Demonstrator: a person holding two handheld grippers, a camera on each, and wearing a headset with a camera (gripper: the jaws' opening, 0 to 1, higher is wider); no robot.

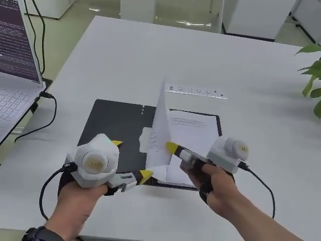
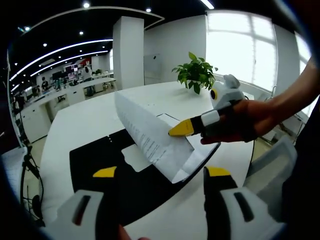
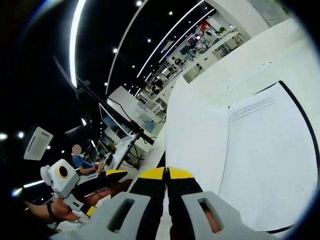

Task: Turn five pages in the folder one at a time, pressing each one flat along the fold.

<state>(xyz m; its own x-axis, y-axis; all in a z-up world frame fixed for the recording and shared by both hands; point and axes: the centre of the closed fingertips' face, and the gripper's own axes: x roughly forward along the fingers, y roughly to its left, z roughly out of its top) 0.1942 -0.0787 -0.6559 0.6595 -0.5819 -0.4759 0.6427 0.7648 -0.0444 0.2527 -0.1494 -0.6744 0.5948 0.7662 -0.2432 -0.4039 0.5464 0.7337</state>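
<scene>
A black folder [image 1: 116,124] lies open on the white table [image 1: 150,55], with printed sheets [image 1: 198,133] in its right half. One page [image 1: 162,123] stands nearly upright above the fold. My right gripper [image 1: 172,147] is shut on this page's lower edge; in the right gripper view the yellow tips [image 3: 166,173] press together on the sheet [image 3: 195,132]. My left gripper [image 1: 131,159] is open at the folder's near edge, over the black left cover. In the left gripper view its jaws [image 2: 161,172] stand wide apart below the lifted page [image 2: 150,135], without touching it, and the right gripper [image 2: 181,129] pinches the page.
An open laptop [image 1: 15,75] sits at the table's left edge, and its cable [image 1: 47,118] trails towards the folder. A white power strip [image 1: 195,92] lies just beyond the folder. Plant leaves [image 1: 313,75] reach in at the right.
</scene>
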